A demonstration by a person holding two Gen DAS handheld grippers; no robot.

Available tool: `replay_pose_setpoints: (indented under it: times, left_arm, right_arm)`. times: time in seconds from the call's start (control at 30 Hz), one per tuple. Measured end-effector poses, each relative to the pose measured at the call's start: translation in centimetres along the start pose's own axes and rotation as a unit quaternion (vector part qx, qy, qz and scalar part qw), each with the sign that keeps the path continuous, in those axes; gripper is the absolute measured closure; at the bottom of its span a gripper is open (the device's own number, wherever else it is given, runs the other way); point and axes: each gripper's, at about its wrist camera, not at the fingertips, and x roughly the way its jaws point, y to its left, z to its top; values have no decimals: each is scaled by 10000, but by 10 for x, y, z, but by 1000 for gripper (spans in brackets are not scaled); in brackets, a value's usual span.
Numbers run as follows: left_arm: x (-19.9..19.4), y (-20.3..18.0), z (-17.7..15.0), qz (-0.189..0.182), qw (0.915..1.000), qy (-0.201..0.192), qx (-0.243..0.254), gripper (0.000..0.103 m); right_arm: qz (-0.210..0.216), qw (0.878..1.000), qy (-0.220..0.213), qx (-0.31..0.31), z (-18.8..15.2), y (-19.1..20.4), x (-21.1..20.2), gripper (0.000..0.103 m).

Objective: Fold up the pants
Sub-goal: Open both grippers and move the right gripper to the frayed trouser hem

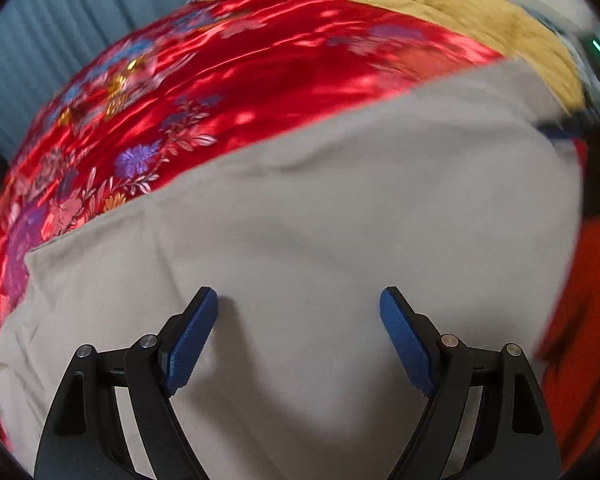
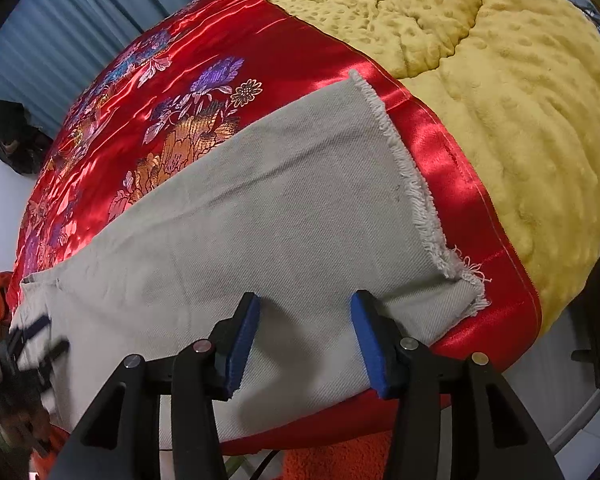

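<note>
Beige-grey pants (image 1: pixel 320 220) lie flat across a red floral satin cloth (image 1: pixel 220 72). In the right wrist view the pants (image 2: pixel 260 220) end in a frayed hem (image 2: pixel 412 184) near the cloth's edge. My left gripper (image 1: pixel 299 300) is open just above the pants, with nothing between its blue pads. My right gripper (image 2: pixel 305 304) is open over the leg near the hem, with its fingers astride the near edge. The left gripper (image 2: pixel 24 356) shows blurred at the far left of the right wrist view.
A yellow dimpled blanket (image 2: pixel 480 80) lies beyond the red satin cloth (image 2: pixel 172 92). Orange fabric (image 1: pixel 580 300) lies at the right of the left wrist view and below the bed edge (image 2: pixel 332 456). Blue ribbed curtain (image 2: pixel 72 32) stands behind. A dark object (image 2: pixel 12 136) sits at the left.
</note>
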Motion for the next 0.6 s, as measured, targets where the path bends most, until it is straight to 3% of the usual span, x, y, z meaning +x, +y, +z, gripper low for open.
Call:
replay_pose_setpoints:
  times: [0.37,0.47,0.6]
  left_arm:
    - [-19,-29,-39,74,9999,-94,62,19]
    - [-31,-28,-46,-105,9999,-111,-64,19]
    - [-59,-12,-43,-246,9976,-468,-441,17]
  right_arm:
    - [-9,10000,0,-19,-1,2,0,54]
    - [19,10000,-14,-7,-1,1,-1,54]
    - [82,9999,-56,31,-3,-1,-3,54]
